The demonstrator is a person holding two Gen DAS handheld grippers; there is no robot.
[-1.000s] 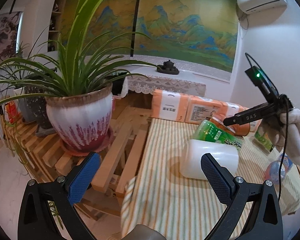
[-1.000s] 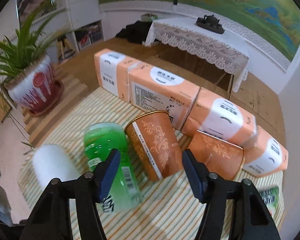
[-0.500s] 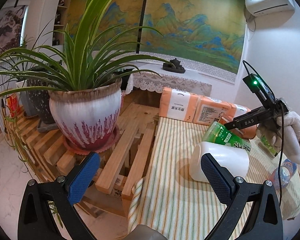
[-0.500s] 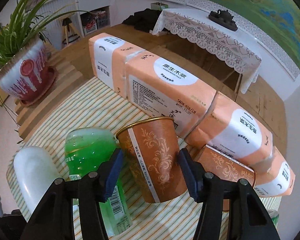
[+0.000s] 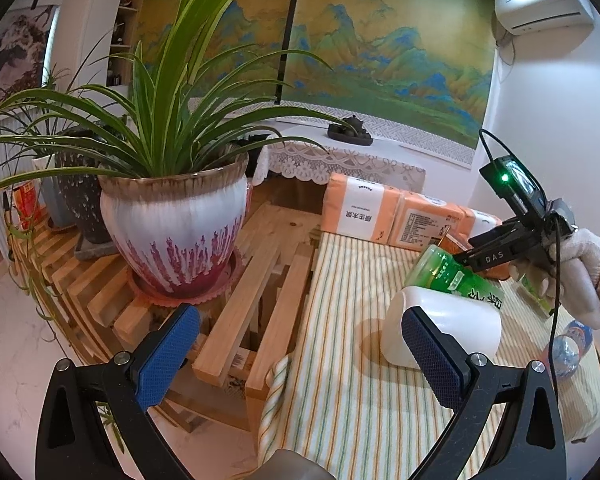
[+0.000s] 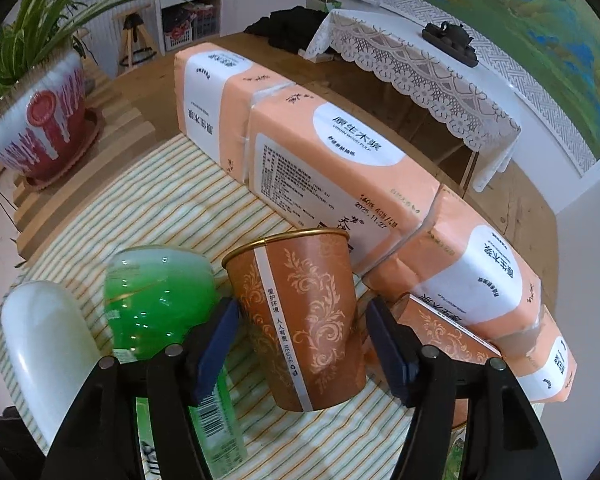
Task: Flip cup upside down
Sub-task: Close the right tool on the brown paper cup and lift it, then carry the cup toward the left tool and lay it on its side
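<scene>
The flip had not begun. The brown paper cup [image 6: 304,316] stood mouth-up on the striped cloth [image 6: 172,208], its gold rim on top and its base on the table, leaning a little toward the right. It stood in the middle of the table, just in front of the row of orange tissue packs [image 6: 328,152], with a green bottle [image 6: 160,304] lying close on its left and a second brown cup [image 6: 444,336] lying on its side to the right. Grasping, lifting, turning and setting down all remained, by this view.

The right gripper [image 6: 300,348] was spread around the cup's lower half, one blue pad on each side. Whether either pad touched the paper could not be told; a thin gap seemed to show on the right side, so it judged as not yet clamped. From the left wrist view the gloved right hand [image 5: 572,268] held its tool angled down from the right toward the far middle of the table.

The left gripper [image 5: 300,356] hung at the near left edge of the table, fingers wide apart and gripping nothing, with a white container [image 5: 452,320] lying just beyond its right finger and the potted plant [image 5: 176,232] to the far left.
</scene>
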